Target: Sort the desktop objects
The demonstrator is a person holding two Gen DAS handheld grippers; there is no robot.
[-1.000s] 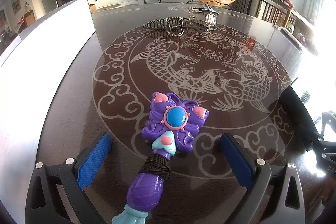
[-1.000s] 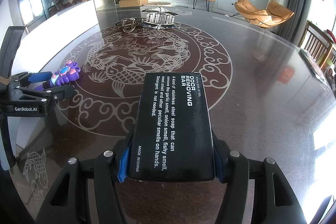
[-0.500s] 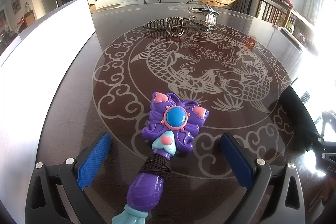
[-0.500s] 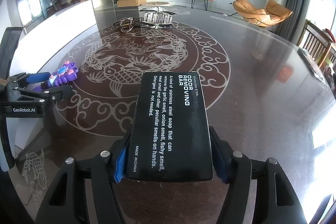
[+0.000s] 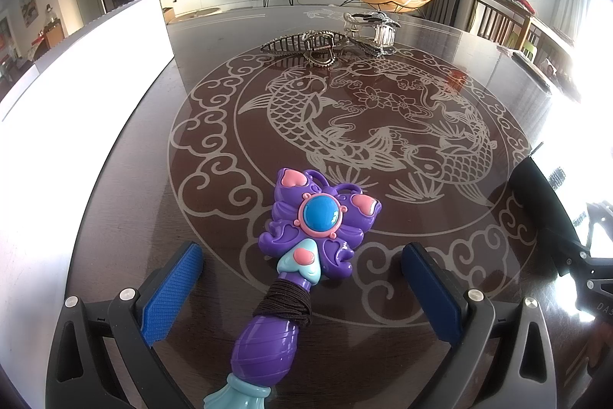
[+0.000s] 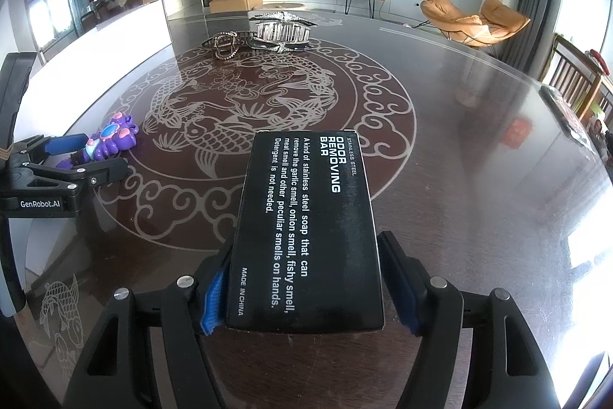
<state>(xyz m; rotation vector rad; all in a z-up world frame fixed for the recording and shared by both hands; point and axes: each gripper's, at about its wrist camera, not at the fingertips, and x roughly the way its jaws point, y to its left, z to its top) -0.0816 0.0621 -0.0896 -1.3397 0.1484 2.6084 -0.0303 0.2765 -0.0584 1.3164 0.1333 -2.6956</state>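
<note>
The black odor-removing bar box (image 6: 306, 229) lies flat on the tabletop (image 6: 479, 179) between the right claw (image 6: 306, 284), whose jaws are opening (right pad already clear). At nine o'clock, the left claw (image 5: 302, 278) gapes around a purple toy wand (image 5: 306, 240).

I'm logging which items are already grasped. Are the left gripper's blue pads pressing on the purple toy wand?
No. The left gripper stands wide open, its pads well clear on either side of the purple toy wand lying on the table.
</note>
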